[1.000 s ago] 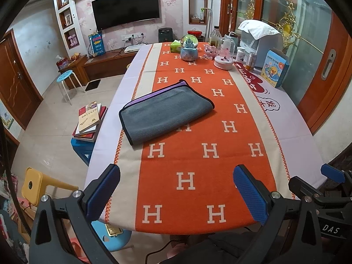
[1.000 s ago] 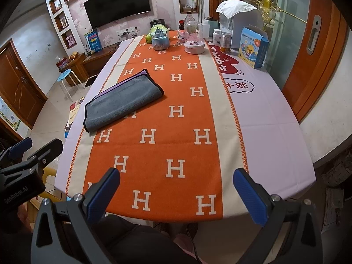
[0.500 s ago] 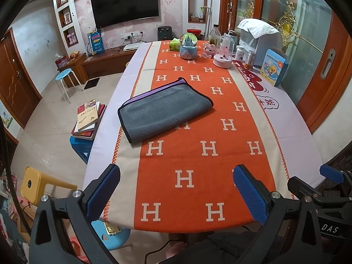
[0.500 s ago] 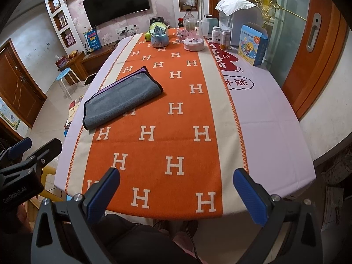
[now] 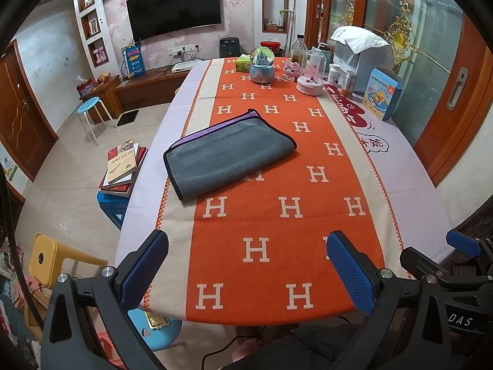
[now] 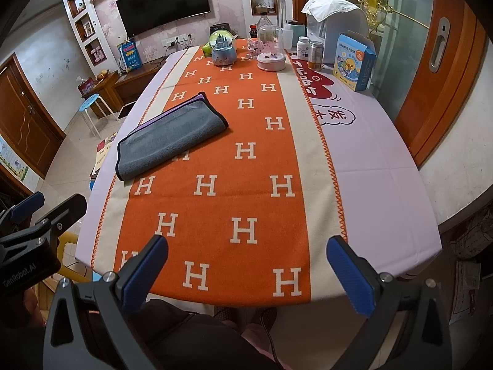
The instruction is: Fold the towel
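Snow globe point(image 5: 262, 68), television point(image 5: 174, 7), stacked books point(image 5: 123, 166)

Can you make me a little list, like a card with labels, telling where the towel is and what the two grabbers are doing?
towel: gray towel, folded, purple edge showing, lying flat
where: on the orange H runner, toward its left side
left gripper: open, holding nothing, near table edge
right gripper: open, holding nothing, near table edge
touching towel: neither gripper
far end of table: snow globe, jars, duck box

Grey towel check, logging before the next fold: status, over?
Left gripper open, right gripper open, both empty. Grey purple-edged towel folded, flat on orange H-pattern runner. Nothing between grippers and towel.
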Action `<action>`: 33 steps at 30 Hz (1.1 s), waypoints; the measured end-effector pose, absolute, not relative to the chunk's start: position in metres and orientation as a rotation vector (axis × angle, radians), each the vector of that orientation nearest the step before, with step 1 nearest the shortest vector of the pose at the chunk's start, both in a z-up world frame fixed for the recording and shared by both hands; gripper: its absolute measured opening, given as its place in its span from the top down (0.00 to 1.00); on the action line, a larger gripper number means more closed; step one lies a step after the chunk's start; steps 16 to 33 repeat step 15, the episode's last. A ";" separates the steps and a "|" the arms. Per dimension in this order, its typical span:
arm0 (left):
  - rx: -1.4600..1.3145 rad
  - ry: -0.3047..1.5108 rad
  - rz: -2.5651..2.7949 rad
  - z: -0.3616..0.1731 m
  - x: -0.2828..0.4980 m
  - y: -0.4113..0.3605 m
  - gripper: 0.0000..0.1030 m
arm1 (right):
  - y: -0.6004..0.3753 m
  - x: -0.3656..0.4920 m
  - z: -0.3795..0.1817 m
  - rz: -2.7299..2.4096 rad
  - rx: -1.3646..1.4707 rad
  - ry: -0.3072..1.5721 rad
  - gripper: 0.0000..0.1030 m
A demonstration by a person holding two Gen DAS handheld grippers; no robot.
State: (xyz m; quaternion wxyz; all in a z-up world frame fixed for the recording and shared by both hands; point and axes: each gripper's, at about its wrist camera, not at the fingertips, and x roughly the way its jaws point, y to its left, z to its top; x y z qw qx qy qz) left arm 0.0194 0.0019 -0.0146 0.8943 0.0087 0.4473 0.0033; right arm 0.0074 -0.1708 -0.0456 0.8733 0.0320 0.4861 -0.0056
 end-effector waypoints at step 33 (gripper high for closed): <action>0.017 0.928 0.008 -0.015 0.020 0.001 0.01 | -0.171 0.007 -0.046 -0.011 0.068 1.018 0.00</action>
